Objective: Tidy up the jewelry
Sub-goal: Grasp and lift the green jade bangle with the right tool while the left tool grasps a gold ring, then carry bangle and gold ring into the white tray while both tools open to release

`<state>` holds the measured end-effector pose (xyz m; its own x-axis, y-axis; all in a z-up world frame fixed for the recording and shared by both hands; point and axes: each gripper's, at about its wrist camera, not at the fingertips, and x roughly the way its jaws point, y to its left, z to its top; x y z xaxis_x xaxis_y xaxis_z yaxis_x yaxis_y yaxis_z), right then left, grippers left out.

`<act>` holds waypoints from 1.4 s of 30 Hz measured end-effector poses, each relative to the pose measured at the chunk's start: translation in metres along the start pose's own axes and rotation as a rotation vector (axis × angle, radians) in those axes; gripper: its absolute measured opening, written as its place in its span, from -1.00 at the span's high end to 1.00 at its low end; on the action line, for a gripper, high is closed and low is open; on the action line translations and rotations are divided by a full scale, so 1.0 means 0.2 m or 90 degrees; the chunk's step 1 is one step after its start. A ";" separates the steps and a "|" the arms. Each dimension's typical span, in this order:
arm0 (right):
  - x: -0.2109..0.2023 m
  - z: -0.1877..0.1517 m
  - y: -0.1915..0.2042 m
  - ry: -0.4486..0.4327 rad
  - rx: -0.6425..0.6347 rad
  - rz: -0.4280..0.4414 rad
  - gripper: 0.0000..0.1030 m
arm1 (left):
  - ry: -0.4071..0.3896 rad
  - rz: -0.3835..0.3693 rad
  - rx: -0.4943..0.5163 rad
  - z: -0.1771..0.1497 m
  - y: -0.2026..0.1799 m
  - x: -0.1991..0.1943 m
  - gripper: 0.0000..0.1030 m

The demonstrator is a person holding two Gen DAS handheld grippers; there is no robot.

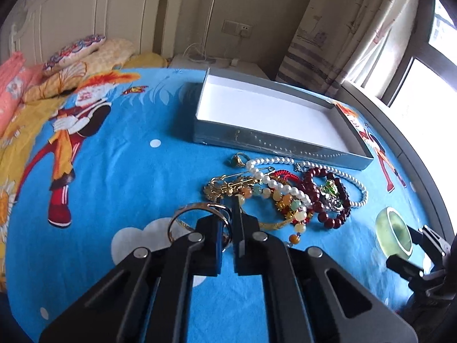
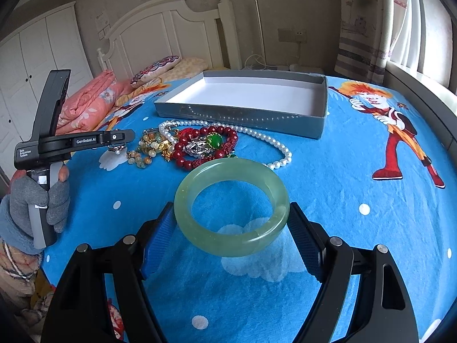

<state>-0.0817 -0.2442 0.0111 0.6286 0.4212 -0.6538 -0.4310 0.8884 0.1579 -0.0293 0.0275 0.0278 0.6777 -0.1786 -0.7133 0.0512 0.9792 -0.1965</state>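
An open grey box with a white inside stands on the blue bedspread; it also shows in the right wrist view. In front of it lies a heap of jewelry: a pearl necklace, dark red bead bracelets, gold pieces and a ring. My left gripper is shut on a thin silver bangle at the heap's near left edge. My right gripper is shut on a pale green jade bangle, holding it by its sides, right of the heap.
Folded pink quilt and pillows lie at the bed's head by the white headboard. A nightstand with cables stands behind the box. A window and curtain are on the right. The left gripper's body is at the left in the right wrist view.
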 end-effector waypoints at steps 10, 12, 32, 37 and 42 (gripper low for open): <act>-0.02 0.02 -0.04 -0.009 0.027 0.031 -0.51 | -0.019 -0.010 0.035 0.05 -0.07 -0.09 0.91; -0.01 0.02 -0.05 -0.009 0.032 0.030 -0.51 | -0.014 -0.011 0.042 0.07 -0.08 -0.08 0.91; 0.28 0.52 -0.14 -0.008 0.026 -0.053 -0.52 | 0.018 0.068 0.185 0.54 -0.32 0.26 0.91; 0.46 0.65 -0.21 0.020 0.059 -0.054 -0.52 | 0.036 0.091 0.209 0.65 -0.33 0.40 0.91; 0.60 0.73 -0.23 0.041 0.079 -0.064 -0.52 | 0.055 0.115 0.235 0.70 -0.33 0.53 0.91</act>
<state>0.1084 -0.2080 0.0324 0.6201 0.3203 -0.7162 -0.2830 0.9427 0.1766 0.1425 -0.0417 0.0591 0.6370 0.0064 -0.7709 0.2081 0.9614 0.1799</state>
